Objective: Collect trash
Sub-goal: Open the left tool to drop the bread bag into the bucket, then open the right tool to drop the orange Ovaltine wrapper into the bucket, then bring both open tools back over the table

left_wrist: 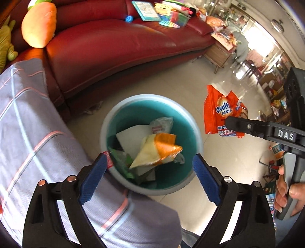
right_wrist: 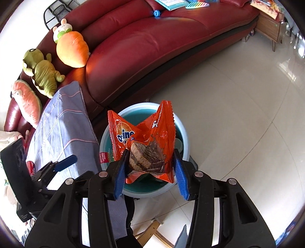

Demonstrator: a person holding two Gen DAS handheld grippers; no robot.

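A teal bin with a pale rim stands on the tiled floor by the sofa. It holds several wrappers, with a yellow and orange wrapper on top. My left gripper hangs open just above the bin's near rim, with nothing between its blue pads. My right gripper is shut on a torn orange Ovaltine bag, held upright over the bin. In the left wrist view that bag hangs to the right of the bin, beyond the rim.
A red leather sofa curves behind the bin, carrying plush toys and books. A striped grey cloth lies close on the bin's left. A wooden cabinet stands at the far right. Pale floor tiles stretch to the right.
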